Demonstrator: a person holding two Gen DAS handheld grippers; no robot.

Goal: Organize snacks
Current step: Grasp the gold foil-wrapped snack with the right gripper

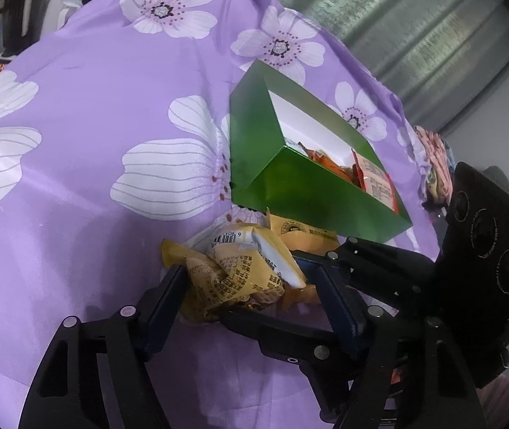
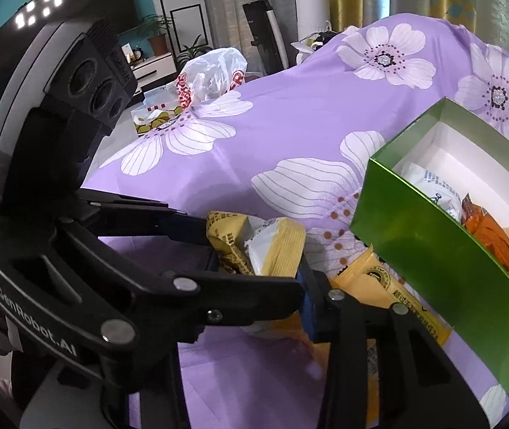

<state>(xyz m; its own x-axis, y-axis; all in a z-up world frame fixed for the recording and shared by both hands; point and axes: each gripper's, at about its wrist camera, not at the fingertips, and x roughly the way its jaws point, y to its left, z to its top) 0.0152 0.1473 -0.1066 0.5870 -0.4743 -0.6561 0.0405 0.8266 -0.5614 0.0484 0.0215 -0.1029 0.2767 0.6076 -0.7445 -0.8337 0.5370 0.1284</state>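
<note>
crinkled yellow snack packets (image 1: pixel 240 279), glossy green box (image 1: pixel 290 186)

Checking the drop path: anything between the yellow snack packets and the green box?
Nothing visible. The crumpled yellow packets lie just in front of the green box, whose top is open, with snacks already filling its right part. A flat yellow packet lies against the near wall, below the rim.

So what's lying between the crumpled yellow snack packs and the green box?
A flat yellow packet lies on the purple cloth between the crumpled yellow packs and the green box, partly under its near wall; clearest in the right wrist view.
</note>
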